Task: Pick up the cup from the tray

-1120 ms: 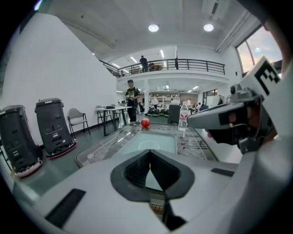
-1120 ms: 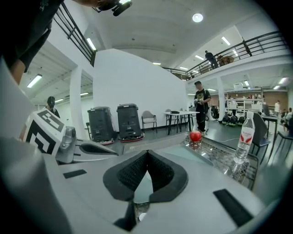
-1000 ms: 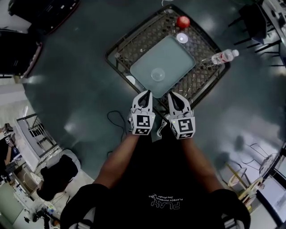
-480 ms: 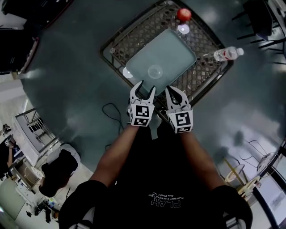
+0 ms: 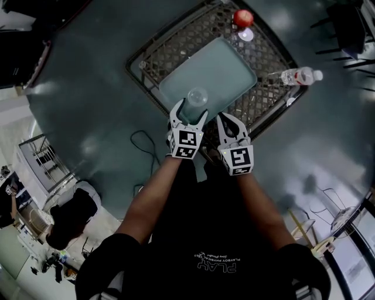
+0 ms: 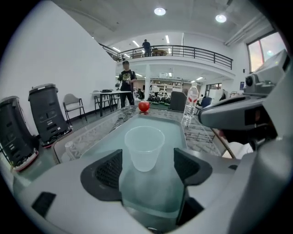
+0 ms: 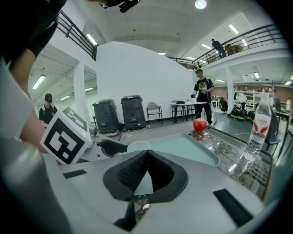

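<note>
1. The grey two-jaw left gripper [image 5: 187, 120] sits at the near edge of the tray. Its jaws are spread wide and opening, with the cup between the black pads [image 6: 107, 169]. Neither pad touches the cup.
2. The translucent plastic cup [image 6: 144, 147] stands upright and mouth up on the tray, close to its near edge. It looks empty.
3. To my eye the step in hand is framing the cup before the squeeze. I would ease the gripper forward until the pads flank the cup's middle, keeping it level and centred so neither jaw nudges the cup first. Then close gently, because a thin cup like this will buckle or pop out under a hard pinch, and lift straight up.
4. The pale green rectangular plastic tray [image 5: 225, 61] lies on the dark metal mesh tabletop [image 5: 170, 47], otherwise bare around the cup.
5. The matching right gripper [image 7: 145, 157] hangs just beside the left, at the tabletop's near edge. Its jaws are pressed together on nothing.
6. A round red apple [image 5: 242, 17] rests at the tabletop's far corner and a clear plastic water bottle [image 5: 299, 76] stands by its right edge, both well apart from the cup.
</note>
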Demonstrator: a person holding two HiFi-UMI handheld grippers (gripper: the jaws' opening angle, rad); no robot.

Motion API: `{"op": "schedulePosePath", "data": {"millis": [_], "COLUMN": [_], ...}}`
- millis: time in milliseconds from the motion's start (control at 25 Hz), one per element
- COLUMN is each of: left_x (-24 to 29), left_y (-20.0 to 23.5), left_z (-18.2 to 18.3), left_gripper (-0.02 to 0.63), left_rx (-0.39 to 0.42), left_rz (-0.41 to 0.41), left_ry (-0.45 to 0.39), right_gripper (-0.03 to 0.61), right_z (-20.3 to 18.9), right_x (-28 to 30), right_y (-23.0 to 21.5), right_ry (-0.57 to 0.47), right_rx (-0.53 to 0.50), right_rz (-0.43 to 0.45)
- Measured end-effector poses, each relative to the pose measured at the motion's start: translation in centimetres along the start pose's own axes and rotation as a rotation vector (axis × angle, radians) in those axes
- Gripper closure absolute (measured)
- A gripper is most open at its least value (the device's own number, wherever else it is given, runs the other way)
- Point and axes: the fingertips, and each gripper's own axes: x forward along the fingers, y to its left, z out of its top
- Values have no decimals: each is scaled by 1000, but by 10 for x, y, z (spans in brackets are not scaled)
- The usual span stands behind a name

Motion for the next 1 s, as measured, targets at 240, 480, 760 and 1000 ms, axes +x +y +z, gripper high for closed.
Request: {"op": "schedulePosePath", "data": {"millis": [240, 480, 760, 1000], "left_x": [23, 38, 43, 45], "left_y": [4, 9, 12, 9], "left_z": [-4, 0, 2, 0], "left_gripper": [273, 273, 276, 316], "left_rx": [24, 35, 54, 75], "left_rz": [11, 21, 37, 26], "left_ry": [47, 58, 53, 59], "right_gripper": [572, 571, 572, 571], "right_z": [-4, -7, -8, -9], "right_x": [0, 0, 1, 2], "right_y": [-4, -9, -10, -11], "right_ry": [4, 8, 8, 7], "right_rx": [10, 20, 19, 22], "right_rz": [27, 36, 46, 45]}}
